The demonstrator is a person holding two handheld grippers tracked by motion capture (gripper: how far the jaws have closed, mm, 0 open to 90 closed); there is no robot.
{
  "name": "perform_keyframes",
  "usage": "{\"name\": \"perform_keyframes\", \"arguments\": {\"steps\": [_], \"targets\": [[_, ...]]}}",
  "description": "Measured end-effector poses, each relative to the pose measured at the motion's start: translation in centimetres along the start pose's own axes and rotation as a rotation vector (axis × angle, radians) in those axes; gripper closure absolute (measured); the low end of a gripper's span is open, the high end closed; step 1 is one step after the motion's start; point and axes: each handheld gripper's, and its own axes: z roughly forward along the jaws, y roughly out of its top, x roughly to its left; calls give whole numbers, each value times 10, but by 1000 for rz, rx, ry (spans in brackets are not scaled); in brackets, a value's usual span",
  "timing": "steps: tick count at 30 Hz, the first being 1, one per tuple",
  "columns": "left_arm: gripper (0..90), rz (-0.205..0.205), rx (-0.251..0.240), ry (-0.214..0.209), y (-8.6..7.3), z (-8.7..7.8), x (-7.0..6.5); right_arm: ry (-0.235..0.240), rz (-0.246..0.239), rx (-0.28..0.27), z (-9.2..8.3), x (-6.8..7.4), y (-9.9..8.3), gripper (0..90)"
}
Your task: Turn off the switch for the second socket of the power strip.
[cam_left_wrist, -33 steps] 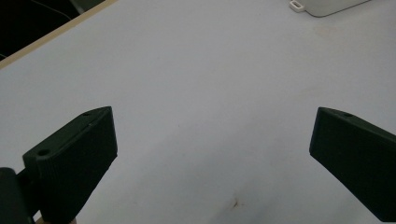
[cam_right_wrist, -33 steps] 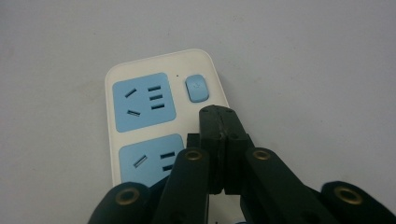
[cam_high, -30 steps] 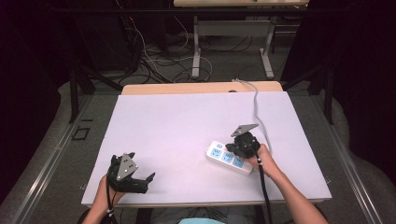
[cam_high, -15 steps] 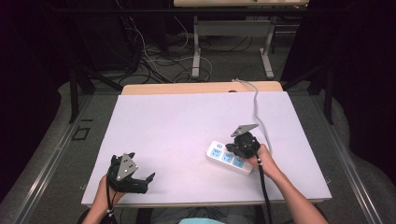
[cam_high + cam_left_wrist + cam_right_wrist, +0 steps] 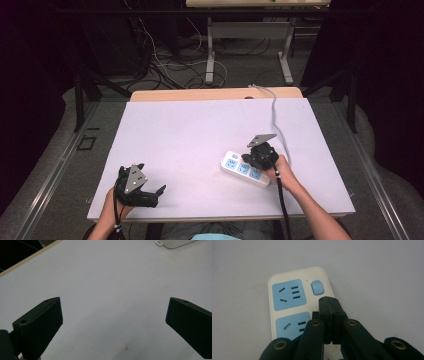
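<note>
A white power strip [image 5: 245,168] with blue socket panels lies right of the table's middle, its grey cable [image 5: 274,112] running to the far edge. My right gripper [image 5: 248,158] hovers over it, jaws pressed together with nothing between them. In the right gripper view the shut tips [image 5: 329,303] sit just below the strip's blue button [image 5: 317,287], over the strip [image 5: 287,295]. My left gripper [image 5: 156,194] rests at the near left of the table, open and empty. Its wide-apart jaws frame bare table in the left gripper view [image 5: 113,327], with the strip's corner [image 5: 172,242] far off.
The white table top [image 5: 200,130] has a wooden strip [image 5: 210,93] along its far edge. Beyond it stand table legs and tangled cables on the floor [image 5: 165,65]. A metal rail [image 5: 55,170] runs along the left side.
</note>
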Motion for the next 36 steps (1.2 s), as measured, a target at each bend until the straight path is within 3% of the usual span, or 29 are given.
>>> {"name": "perform_keyframes", "arguments": {"steps": [1,7,9,12,15,36], "targets": [[6,1,0,1,0,0,0,-2,-16,-7,1,-1,0,900],[6,-5,-5,0,0,0,-1,-7,-4,-17,0,1,-1,900],[6,-3,-4,1,0,0,0,0,1,-46,2,0,-2,900],[6,-5,-3,0,0,0,0,0,2,3,-1,1,-1,900],[6,-4,-3,1,0,0,-1,-13,4,-23,1,0,-2,900],[7,-6,-6,0,0,0,-1,0,-11,-13,-2,0,-2,900]]}}
